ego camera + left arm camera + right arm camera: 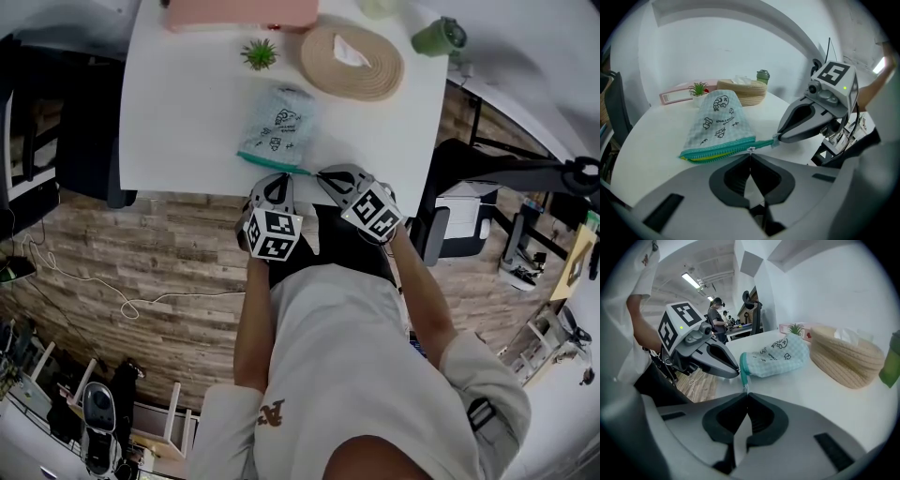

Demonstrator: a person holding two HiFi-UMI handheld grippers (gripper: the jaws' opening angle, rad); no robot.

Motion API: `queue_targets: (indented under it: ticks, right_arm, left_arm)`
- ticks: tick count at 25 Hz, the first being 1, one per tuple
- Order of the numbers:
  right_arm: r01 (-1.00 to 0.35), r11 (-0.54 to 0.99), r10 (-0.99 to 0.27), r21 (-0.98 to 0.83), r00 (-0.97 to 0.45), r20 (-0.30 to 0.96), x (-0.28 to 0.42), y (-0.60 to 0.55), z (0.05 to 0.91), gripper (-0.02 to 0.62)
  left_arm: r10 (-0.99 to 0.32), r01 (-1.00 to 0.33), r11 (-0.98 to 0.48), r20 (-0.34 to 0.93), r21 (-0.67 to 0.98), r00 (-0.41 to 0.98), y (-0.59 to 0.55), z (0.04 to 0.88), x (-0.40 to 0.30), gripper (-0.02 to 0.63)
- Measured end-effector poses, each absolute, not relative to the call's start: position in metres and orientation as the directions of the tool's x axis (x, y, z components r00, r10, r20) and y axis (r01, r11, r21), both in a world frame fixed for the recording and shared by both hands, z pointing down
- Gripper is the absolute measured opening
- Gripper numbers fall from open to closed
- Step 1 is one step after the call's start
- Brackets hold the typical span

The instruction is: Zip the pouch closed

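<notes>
White table (187, 103); 1 pouch (279, 122); left gripper (750, 157) clamped on zipper pull (750, 150); right gripper (746, 394) clamped on zipper end (743, 376).

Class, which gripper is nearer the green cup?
Right. The right gripper pinches the pouch at its zip end, on the side toward the green cup; the left gripper grips the zip pull, farther from it.

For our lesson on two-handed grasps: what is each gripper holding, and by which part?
Both hold the pouch. The left gripper pinches the zipper pull; the right gripper pinches the teal zipper tail at the pouch's end.
</notes>
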State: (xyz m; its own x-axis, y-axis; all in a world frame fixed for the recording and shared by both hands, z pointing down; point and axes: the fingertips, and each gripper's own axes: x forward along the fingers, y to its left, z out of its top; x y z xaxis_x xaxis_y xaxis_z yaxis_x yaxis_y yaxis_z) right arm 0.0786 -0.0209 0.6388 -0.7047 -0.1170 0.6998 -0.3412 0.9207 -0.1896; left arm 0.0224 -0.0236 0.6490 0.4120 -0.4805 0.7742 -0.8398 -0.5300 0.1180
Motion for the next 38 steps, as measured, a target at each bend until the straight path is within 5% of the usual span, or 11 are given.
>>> queue_targets:
  ticks: [38]
  right_arm:
    - [-0.429, 0.891, -0.193, -0.148, -0.654, 0.732, 0.098, -0.037, 0.640, 0.002]
  left_arm:
    - [-0.545, -0.911, -0.400, 0.772, 0.105, 0.328, -0.043, 0.646, -0.035, -0.003]
